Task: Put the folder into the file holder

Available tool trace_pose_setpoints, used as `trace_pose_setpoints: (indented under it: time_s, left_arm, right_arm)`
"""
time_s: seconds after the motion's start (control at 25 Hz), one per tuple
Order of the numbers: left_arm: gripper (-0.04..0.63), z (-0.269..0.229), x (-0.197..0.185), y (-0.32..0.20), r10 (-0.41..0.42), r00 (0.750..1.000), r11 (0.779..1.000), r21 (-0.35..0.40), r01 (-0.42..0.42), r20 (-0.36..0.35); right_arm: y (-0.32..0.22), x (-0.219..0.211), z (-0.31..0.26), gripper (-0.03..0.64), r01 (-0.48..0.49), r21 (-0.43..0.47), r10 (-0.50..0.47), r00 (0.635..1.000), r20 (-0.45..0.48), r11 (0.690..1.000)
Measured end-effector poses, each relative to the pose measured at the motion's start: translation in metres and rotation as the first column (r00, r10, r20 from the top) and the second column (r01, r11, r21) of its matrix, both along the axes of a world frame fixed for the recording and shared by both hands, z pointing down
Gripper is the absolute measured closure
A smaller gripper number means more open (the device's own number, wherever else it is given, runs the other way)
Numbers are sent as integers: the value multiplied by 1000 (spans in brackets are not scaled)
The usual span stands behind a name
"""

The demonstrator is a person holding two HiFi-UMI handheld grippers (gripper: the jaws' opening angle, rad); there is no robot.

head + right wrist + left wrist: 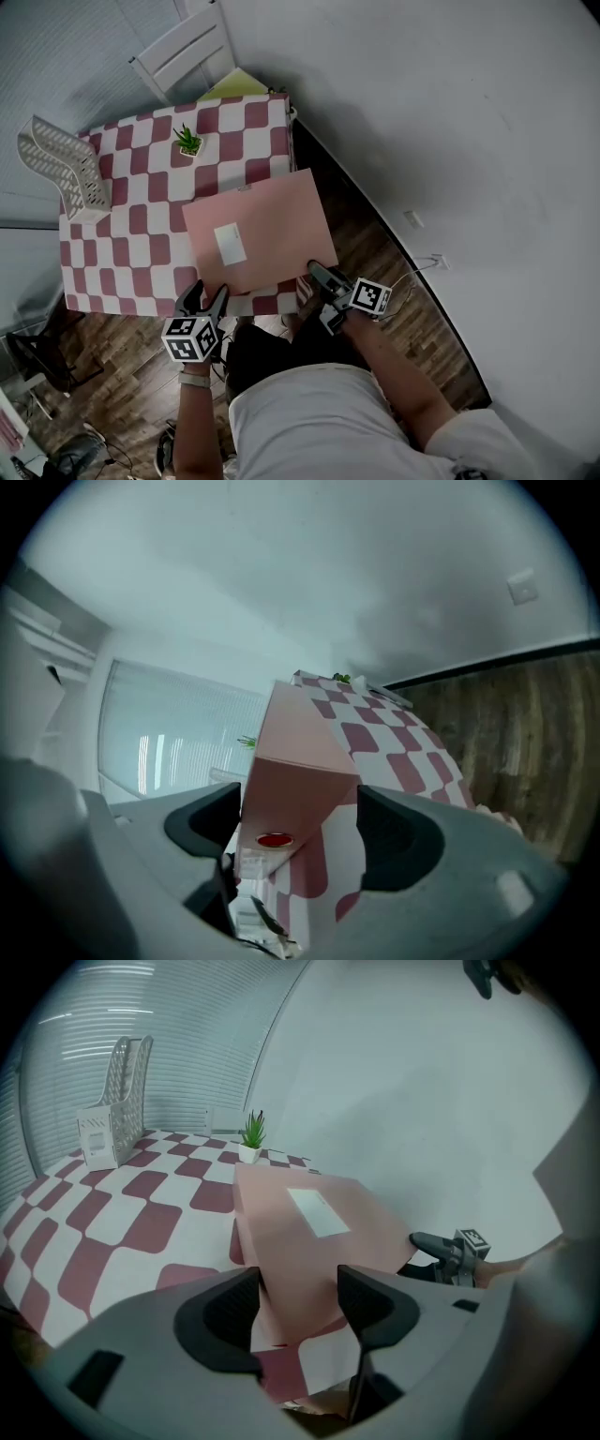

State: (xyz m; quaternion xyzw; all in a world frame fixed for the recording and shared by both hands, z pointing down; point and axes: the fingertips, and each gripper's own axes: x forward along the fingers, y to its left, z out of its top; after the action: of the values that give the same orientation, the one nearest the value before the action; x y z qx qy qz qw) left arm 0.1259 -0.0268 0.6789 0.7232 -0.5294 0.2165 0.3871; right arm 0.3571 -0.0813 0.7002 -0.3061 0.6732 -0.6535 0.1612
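Observation:
A pink folder (258, 230) with a white label lies flat on the red-and-white checked table (122, 244). Its right side hangs out past the table's right edge. The white mesh file holder (66, 169) stands at the far left corner, also visible in the left gripper view (117, 1101). My left gripper (203, 295) is at the folder's near left corner. Its jaws stand wide, with the folder (300, 1232) running between them, not pinched (298, 1302). My right gripper (319, 295) is at the near right corner, open (295, 822). The folder's underside (300, 789) is between its pads, unpressed.
A small potted plant (188, 141) stands at the table's far side. Behind the table are a white chair (183, 52) and a yellow sheet (234, 86). A wall runs along the right, with wooden floor (375, 244) between it and the table.

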Motion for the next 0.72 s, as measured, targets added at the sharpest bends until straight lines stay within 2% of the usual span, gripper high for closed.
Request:
trace_pose_setpoints:
  time_s: [0.08, 0.36, 0.52, 0.72]
  left_arm:
    - [353, -2, 1, 3, 17, 1000, 1000, -7, -17, 18]
    - [353, -9, 4, 26, 38, 998, 999, -18, -37, 55]
    - [354, -11, 4, 40, 20, 998, 999, -31, -19, 57]
    - [353, -15, 0, 54, -4, 998, 999, -36, 6, 58]
  right_arm:
    - [-4, -5, -5, 245, -28, 6, 27, 995, 94, 1000]
    - [-18, -10, -2, 245, -89, 16, 84, 979, 187, 996]
    - [-29, -21, -7, 245, -89, 45, 79, 977, 198, 995]
    - [-40, -29, -10, 249, -93, 61, 82, 983, 163, 994]
